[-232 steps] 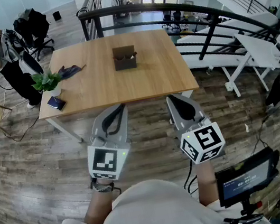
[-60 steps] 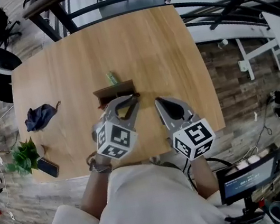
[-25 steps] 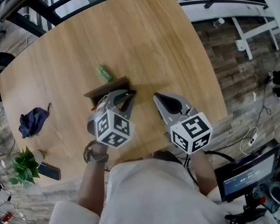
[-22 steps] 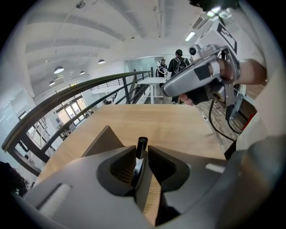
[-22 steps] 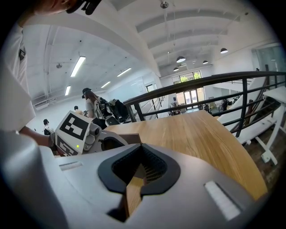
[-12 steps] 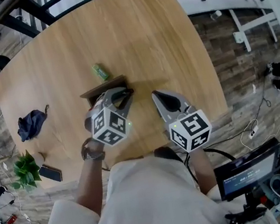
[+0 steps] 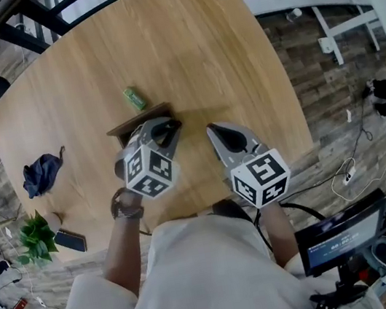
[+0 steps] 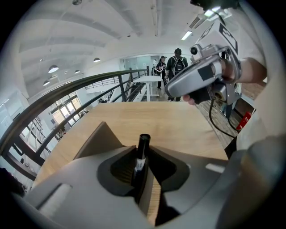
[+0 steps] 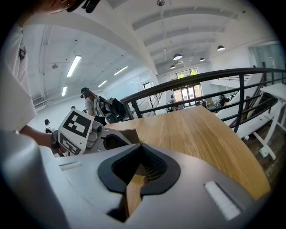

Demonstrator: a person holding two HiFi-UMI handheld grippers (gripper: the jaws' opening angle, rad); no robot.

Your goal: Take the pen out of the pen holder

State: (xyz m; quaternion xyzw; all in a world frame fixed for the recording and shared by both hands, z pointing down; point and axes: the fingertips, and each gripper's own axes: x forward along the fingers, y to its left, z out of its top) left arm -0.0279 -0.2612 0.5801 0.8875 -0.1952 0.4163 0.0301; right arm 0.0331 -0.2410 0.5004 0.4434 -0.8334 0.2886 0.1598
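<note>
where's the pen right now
In the left gripper view the black pen is clamped in the left claw, which the head view shows at the brown pen holder near the table's middle.

Pen holder (image 7: 136,123) mid table (image 7: 219,49), small packet (image 7: 133,98) just behind it. Left tongs (image 7: 166,127) over holder w/ pen (image 8: 142,152) between them; right tongs (image 7: 224,137) just to their right. Cloth (image 7: 40,174) far left; plant (image 7: 37,240) & phone (image 7: 69,241) at near-left corner.

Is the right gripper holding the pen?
No, the right gripper has its jaws shut on nothing, while the pen stands clamped between the jaws of the left gripper.
</note>
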